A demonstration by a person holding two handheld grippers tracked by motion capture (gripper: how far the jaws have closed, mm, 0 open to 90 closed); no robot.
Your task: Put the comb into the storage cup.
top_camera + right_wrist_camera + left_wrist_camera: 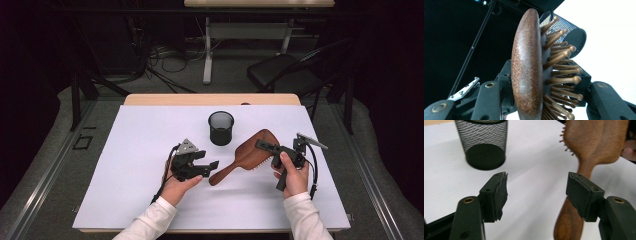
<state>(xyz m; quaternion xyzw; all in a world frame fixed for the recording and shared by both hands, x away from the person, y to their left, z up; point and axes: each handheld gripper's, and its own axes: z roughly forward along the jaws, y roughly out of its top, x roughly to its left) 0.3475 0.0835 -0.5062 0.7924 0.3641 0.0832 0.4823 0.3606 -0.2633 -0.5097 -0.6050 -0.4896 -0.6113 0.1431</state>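
A brown wooden hairbrush [246, 152] hangs tilted over the white sheet, bristles facing down and right. My right gripper [265, 146] is shut on its head; in the right gripper view the brush head [526, 70] stands edge-on between the jaws, its pins [561, 67] pointing right. My left gripper [207, 160] is open beside the tip of the handle. In the left gripper view the handle [571, 220] runs behind the right pad [581, 195], and the gap of the left gripper [536, 192] holds nothing. A black mesh cup [221, 128] stands upright beyond both.
The white sheet [140, 135] covers a wooden table. The mesh cup [482, 145] is just ahead of the left gripper's jaws. Behind the table are a black chair [285, 70], floor cables and another table's legs [207, 55].
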